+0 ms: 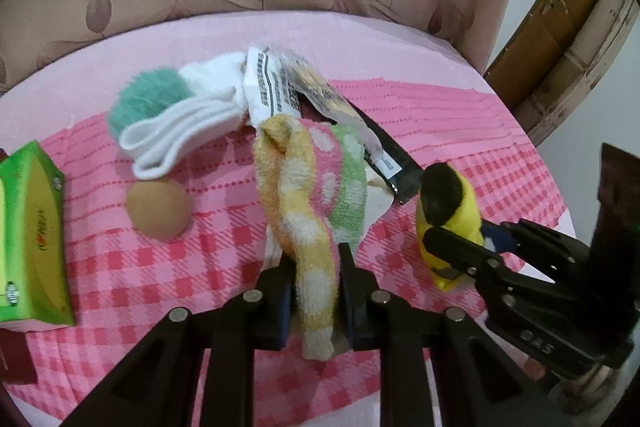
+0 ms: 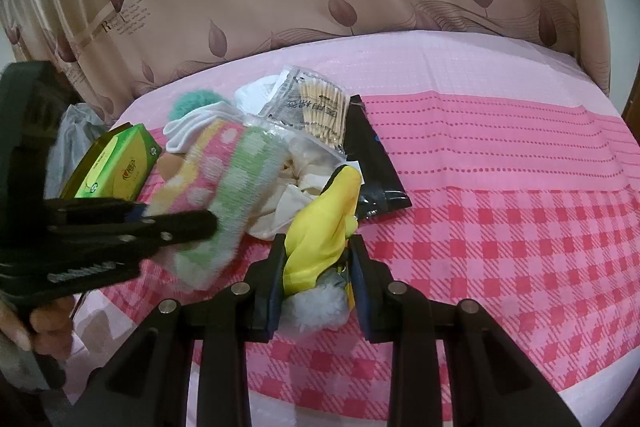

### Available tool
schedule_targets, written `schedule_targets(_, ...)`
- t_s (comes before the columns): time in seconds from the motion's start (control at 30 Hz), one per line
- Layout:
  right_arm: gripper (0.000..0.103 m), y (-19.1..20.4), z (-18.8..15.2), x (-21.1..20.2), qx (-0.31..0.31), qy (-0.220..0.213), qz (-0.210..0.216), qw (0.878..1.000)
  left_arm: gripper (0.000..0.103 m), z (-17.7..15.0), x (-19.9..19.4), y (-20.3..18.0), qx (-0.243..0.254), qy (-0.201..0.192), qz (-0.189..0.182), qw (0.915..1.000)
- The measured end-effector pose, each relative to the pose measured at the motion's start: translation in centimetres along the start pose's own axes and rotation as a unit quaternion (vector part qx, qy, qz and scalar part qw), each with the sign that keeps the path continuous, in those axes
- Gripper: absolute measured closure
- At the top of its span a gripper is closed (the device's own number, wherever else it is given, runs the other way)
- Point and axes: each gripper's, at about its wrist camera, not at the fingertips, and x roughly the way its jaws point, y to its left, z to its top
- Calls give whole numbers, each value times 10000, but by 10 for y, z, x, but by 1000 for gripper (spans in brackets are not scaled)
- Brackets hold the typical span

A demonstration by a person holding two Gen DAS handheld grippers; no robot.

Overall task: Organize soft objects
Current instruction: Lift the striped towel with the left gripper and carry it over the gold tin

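Note:
My left gripper [image 1: 314, 255] is shut on a fuzzy striped sock [image 1: 316, 179], yellow, pink and green with white dots; its free end lies on the pile. The sock shows blurred in the right wrist view [image 2: 224, 187]. My right gripper [image 2: 318, 247] is shut on a yellow plush toy [image 2: 324, 223] with a white fluffy end; the toy also shows in the left wrist view [image 1: 452, 215], black-topped. White socks [image 1: 192, 119], a teal pom-pom [image 1: 148, 99] and a tan ball [image 1: 160, 211] lie on the pink checked cloth [image 1: 180, 267].
A green tissue pack [image 1: 28, 235] sits at the left edge. A cotton-swab packet [image 2: 320, 107], a black pouch [image 2: 372, 163] and a clear bag of cream items [image 2: 296, 179] lie in the pile. A curtain hangs behind; cardboard boxes [image 1: 560, 27] stand at the right.

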Motion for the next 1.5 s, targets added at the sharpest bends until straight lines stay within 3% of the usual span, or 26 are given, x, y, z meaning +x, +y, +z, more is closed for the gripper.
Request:
schedule_targets(0.27, 76, 1, 0, 1, -23, 22, -13, 10000, 84, -5, -42, 7, -28, -323, 104, 9994)
schedule_targets(0.63, 76, 8, 3, 0, -132, -1, -81, 9999, 84, 0, -89, 70, -521, -708, 866, 9924)
schedule_targets(1.07, 76, 20, 7, -2, -265, -11, -149, 9995, 84, -14, -141, 201, -1432, -858, 2153, 9622)
schedule_targets(1.33, 76, 32, 11, -3, -383, -2, -197, 9991, 84, -41, -145, 266, -1804, -553, 2593, 9472)
schedule_targets(1.5, 76, 40, 13, -2, -460, 19, -212, 9987, 84, -54, -134, 287, -1967, -328, 2692, 9422)
